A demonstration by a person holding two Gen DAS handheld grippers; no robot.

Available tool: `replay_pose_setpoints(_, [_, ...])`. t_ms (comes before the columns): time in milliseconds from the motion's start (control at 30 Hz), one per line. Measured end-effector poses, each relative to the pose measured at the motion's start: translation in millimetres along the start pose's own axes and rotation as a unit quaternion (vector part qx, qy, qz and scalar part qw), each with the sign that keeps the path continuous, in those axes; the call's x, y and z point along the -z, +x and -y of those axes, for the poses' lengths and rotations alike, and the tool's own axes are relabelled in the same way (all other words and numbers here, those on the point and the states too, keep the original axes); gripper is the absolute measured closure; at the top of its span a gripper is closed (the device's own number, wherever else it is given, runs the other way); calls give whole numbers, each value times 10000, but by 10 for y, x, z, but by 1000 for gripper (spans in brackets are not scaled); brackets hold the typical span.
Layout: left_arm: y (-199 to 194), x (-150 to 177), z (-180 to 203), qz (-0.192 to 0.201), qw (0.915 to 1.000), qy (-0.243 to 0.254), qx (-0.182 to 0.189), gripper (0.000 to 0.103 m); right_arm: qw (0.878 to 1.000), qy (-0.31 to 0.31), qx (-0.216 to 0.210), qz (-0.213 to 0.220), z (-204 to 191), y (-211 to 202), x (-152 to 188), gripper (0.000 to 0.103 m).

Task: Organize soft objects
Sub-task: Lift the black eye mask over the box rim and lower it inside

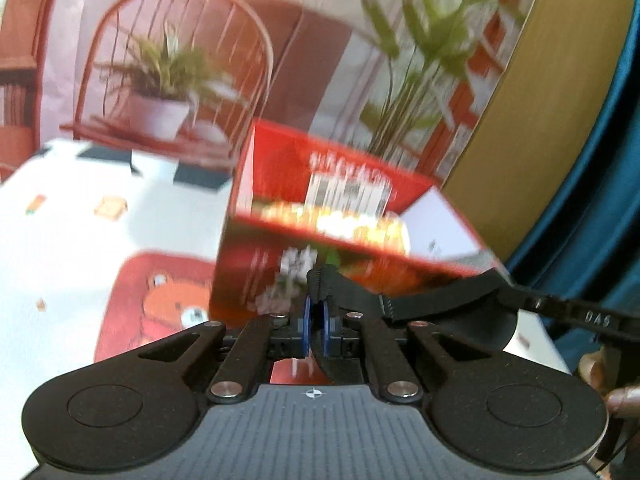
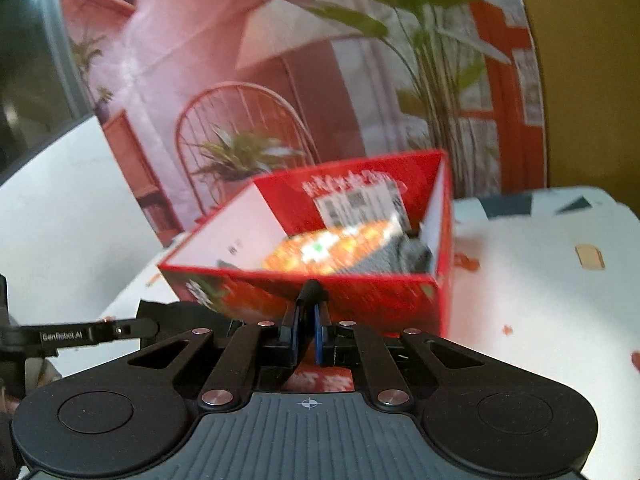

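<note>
A red cardboard box (image 1: 280,264) stands open-topped on the table just beyond both grippers. Inside it lie an orange patterned soft thing (image 2: 332,248) and a grey cloth (image 2: 400,256). My left gripper (image 1: 318,280) is shut in front of the box's near wall, and I see nothing between its blue pads. My right gripper (image 2: 311,290) is shut too, its tips level with the rim of the box (image 2: 360,300), nothing visible in them. Part of the other gripper reaches in from the side in each view. Both views are blurred.
A red mat with a bear picture (image 1: 160,300) lies on the white patterned tablecloth (image 1: 80,240) left of the box. A printed backdrop with a chair and plants (image 2: 248,140) rises behind the table. A blue curtain (image 1: 600,200) hangs at right. A person's fingers (image 1: 624,400) show at the edge.
</note>
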State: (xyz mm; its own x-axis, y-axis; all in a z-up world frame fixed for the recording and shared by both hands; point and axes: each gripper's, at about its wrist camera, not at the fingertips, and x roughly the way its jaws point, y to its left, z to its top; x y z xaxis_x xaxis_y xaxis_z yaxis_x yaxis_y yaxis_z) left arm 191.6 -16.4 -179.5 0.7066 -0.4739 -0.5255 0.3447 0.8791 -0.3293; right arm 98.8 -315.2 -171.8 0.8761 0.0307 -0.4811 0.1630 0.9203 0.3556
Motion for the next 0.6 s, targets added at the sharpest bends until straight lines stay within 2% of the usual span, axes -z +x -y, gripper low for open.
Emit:
replay_pose_setpoints(200, [-245,-393,137,603,9979,208,71,96,9990,-83,-271,353,-105,-123,-272,96])
replay_pose_setpoints(333, [-208,-685,251,915,9949,424,22,97,9982,-204,-286,489,-134,-61,-495,96])
replay_pose_setpoints(533, [260,-986,341,991,9935,517,-228,97,9965,-492,97,665,-97,241,-848,96])
replay_pose_setpoints(600, [474,-1031,339,855,9943,553,-308,97,9953,-630,315,671,-61,384,-938,96])
